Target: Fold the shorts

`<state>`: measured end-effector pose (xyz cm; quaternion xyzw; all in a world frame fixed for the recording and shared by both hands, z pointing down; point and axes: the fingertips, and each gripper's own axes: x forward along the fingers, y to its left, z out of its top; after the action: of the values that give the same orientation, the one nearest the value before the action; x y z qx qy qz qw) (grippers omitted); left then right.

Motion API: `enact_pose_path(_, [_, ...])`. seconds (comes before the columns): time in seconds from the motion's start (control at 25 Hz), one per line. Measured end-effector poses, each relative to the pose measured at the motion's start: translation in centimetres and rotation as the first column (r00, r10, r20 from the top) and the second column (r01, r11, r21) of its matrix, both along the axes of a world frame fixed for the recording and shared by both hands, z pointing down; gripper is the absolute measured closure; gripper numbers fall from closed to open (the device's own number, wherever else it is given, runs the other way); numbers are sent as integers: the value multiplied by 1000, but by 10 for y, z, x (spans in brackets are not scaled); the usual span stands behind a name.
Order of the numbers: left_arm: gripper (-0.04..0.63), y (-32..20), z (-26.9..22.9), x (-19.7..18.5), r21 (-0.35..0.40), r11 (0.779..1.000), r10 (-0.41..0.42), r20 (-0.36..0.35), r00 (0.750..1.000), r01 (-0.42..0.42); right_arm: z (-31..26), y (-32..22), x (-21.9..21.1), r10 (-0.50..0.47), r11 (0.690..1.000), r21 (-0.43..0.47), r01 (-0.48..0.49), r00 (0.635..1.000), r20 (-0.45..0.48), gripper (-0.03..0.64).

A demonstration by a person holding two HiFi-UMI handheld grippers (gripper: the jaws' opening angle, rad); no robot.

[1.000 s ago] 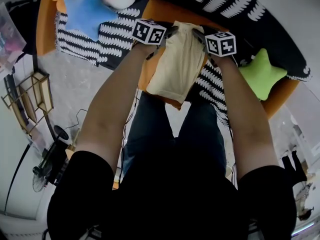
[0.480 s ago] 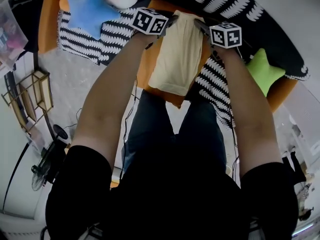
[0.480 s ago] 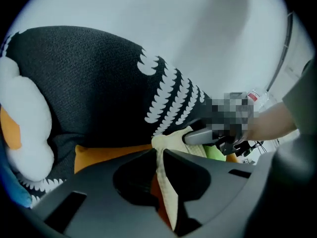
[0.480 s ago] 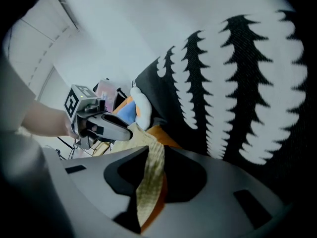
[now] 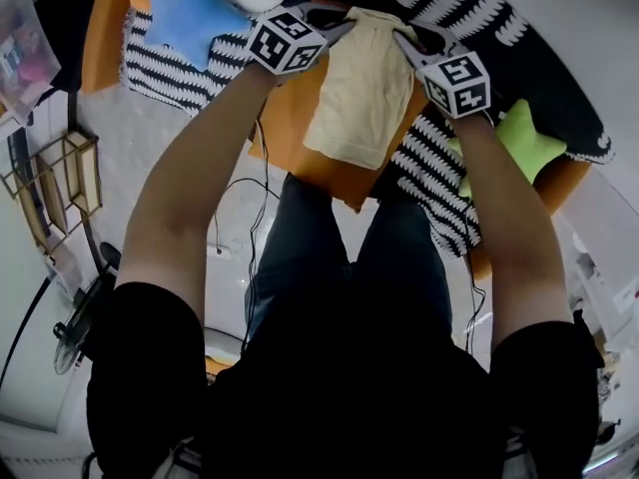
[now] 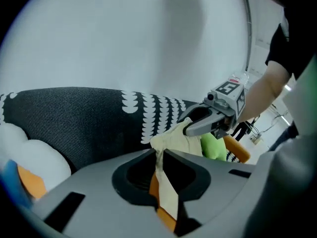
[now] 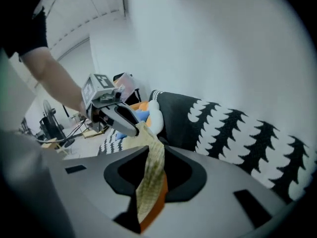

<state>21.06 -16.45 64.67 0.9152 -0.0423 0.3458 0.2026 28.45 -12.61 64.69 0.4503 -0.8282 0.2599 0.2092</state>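
Shorts [image 5: 364,93] hanging between both jaws, left gripper [image 5: 337,26] pinching one top corner, right gripper [image 5: 407,40] pinching the other, jaws having just been closing narrow onto it.

No word, number or brand can be read anywhere. The only markings are black-and-white square patterns on the left cube [image 5: 288,40] and the right cube [image 5: 457,83]. These are coded blocks, not letters or digits. The sofa's white print is a scalloped pattern, not writing.
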Motion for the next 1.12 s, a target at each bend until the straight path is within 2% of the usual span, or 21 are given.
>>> enact_pose_path(0.16, [537,31,-4,-21,49,994,99,9,995,-99,-8,28,-24,-88,994,54,92,994,-66,526])
enact_pose_path(0.28, [537,56,-5,-40,84,981,171,23,985,-172,-12,51,-45,-154,984,73,161,983,-96,527])
enact_pose_path(0.64, [537,119,5,-88,207,921,314,107,943,-330,-2,123,-96,-332,924,108,366,910,-249,526])
enact_pose_path(0.76, [537,145,13,-99,211,907,344,124,931,-364,8,152,-110,-382,904,84,420,880,-283,528])
enact_pose_path(0.96, [537,192,25,-121,170,907,366,132,921,-385,26,193,-127,-440,882,31,471,845,-304,528])
enact_pose_path(1.12, [537,220,37,-137,168,902,376,151,914,-399,41,223,-144,-495,854,-4,521,809,-318,528])
